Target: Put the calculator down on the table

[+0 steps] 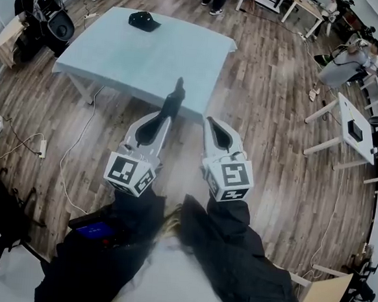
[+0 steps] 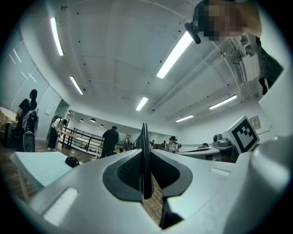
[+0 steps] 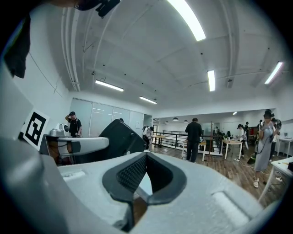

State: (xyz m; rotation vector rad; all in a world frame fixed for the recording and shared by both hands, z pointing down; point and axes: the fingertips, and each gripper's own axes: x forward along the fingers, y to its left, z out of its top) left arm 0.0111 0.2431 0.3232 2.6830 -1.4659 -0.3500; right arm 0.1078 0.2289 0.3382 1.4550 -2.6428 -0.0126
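Note:
The calculator (image 1: 175,97) is a thin black slab, and my left gripper (image 1: 168,115) is shut on its near end. It sticks out forward, over the near edge of the light blue table (image 1: 144,55). In the left gripper view the calculator (image 2: 144,157) stands edge-on between the jaws. The right gripper view shows the calculator (image 3: 120,137) as a tilted black panel at the left, beside the left gripper (image 3: 75,146). My right gripper (image 1: 209,122) is shut on nothing, close to the right of the left one, over wooden floor.
A black object (image 1: 144,21) lies at the table's far side. A black chair (image 1: 53,19) stands left of the table, white desks (image 1: 354,127) at the right. Cables (image 1: 78,151) run over the floor. Several people (image 3: 193,137) stand further back.

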